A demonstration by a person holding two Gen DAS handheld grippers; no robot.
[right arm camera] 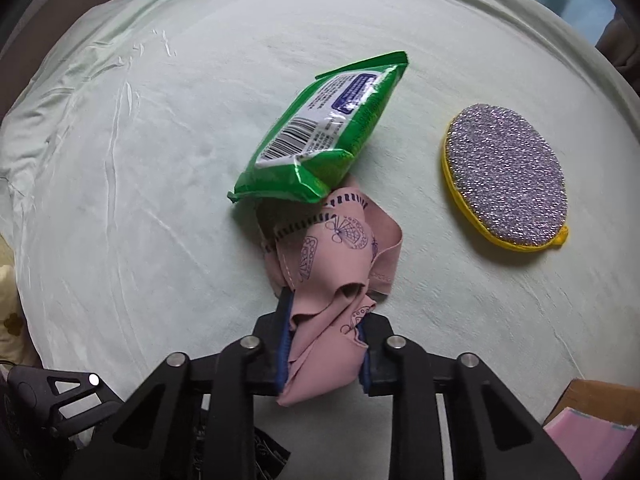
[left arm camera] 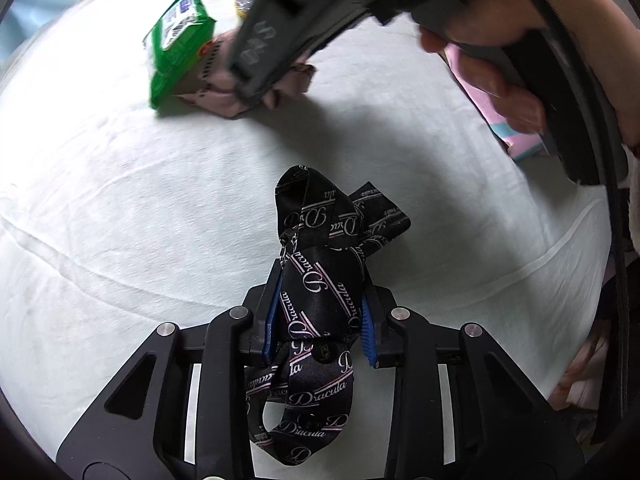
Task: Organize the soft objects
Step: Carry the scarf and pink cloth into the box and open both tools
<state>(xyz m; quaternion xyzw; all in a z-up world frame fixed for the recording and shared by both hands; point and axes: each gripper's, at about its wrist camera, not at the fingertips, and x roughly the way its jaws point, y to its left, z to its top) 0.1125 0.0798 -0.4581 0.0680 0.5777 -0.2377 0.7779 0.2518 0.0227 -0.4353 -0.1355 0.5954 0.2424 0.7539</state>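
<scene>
My left gripper [left arm camera: 322, 312] is shut on a black "Dracula" printed fabric strap [left arm camera: 320, 292], bunched between its blue pads above the pale cloth-covered table [left arm camera: 120, 208]. My right gripper [right arm camera: 326, 336] is shut on a pink printed cloth [right arm camera: 336, 280], whose far end lies under a green wet-wipes pack [right arm camera: 320, 132]. In the left wrist view the right gripper's body [left arm camera: 280, 28] reaches down onto the pink cloth [left arm camera: 224, 96] beside the green pack [left arm camera: 180, 44].
An oval glittery purple sponge with a yellow rim [right arm camera: 506, 176] lies right of the pack. A cardboard box holding pink items [right arm camera: 592, 436] sits at the near right; it also shows in the left wrist view [left arm camera: 516, 136]. The table edge curves around the far side.
</scene>
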